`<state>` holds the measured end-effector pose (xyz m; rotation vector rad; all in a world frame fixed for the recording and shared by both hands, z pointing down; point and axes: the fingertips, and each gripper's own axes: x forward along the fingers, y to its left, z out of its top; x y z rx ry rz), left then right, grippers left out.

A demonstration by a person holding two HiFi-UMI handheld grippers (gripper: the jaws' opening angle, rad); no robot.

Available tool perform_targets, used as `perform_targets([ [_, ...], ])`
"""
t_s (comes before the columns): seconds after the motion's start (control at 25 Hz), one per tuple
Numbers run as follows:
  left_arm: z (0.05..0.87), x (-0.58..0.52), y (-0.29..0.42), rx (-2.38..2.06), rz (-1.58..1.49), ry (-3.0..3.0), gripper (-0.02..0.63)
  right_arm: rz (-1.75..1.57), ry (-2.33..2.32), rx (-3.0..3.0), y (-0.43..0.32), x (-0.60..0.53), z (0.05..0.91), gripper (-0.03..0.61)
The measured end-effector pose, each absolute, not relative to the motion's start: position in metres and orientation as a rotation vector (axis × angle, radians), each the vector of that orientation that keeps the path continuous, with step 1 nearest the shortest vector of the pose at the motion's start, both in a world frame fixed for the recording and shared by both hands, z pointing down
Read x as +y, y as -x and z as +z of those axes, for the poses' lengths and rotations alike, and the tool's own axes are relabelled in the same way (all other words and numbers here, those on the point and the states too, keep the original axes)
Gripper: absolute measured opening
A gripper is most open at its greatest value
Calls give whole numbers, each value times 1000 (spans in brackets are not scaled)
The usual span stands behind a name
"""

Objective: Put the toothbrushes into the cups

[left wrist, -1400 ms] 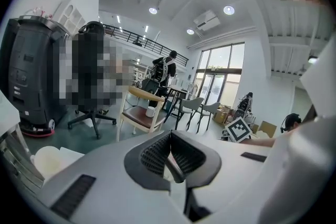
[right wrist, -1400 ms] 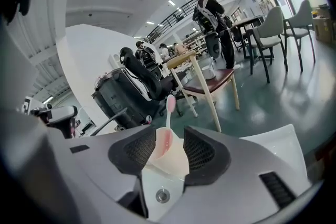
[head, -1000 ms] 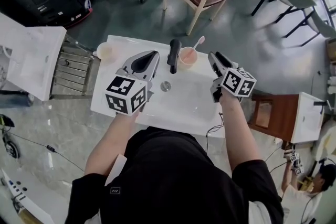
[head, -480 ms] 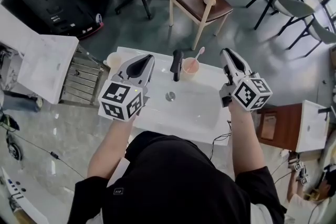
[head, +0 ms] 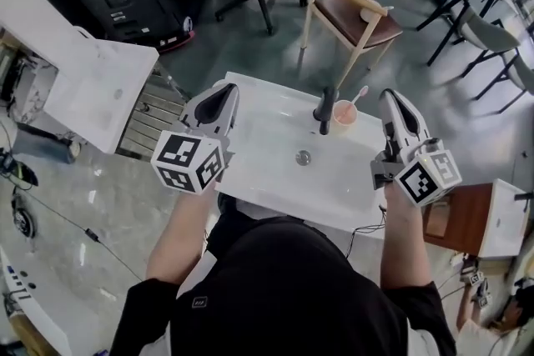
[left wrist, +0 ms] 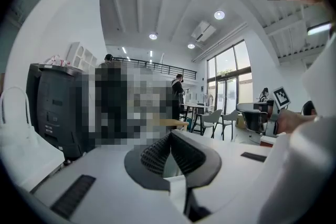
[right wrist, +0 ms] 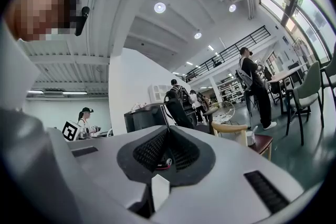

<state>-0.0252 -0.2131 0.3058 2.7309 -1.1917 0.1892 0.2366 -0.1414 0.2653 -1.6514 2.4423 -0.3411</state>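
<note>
right gripper [head: 390,97] is up and clear of the white washbasin top [head: 267,175], off to the right of the cup. its tongs have just been closing and in the right gripper view [right wrist: 167,131] they sit pinched together with nothing between them. left gripper [head: 221,92] hangs over the far left corner of the basin. in its own view [left wrist: 169,139] the tongs are pressed tight too, also empty.

and the task's thing? the pink toothbrush [head: 360,93] is standing in the pale pink plastic cup [head: 343,117], head up and leaning away to the right. the cup sits on the back rim of the basin, just beside the dark upright faucet [head: 324,109].

so i'd call this the moment straight after a drop-off: that brush looks delivered, and both hands are free. the next move calls for another brush and another cup, if any remain. neither shows here, and the left gripper covers the corner beneath it, so something may be hidden there. any new pick-up would need a pair of tongs opened first.

the count, as seen: one cup, one toothbrush, one faucet, one round metal drain [head: 303,156] in the bowl, two grippers.
</note>
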Motion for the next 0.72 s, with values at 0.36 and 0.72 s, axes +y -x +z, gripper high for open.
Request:
perform_targets([
  [0.36, 329, -251, 157, -1079, 241, -2748, 15, -335, 1656, 2405, -74, -182, 258, 32],
  [0.72, 364, -257, 208, -894, 329, -2761, 17, -474, 1651, 2435, 32, -204, 298, 32],
])
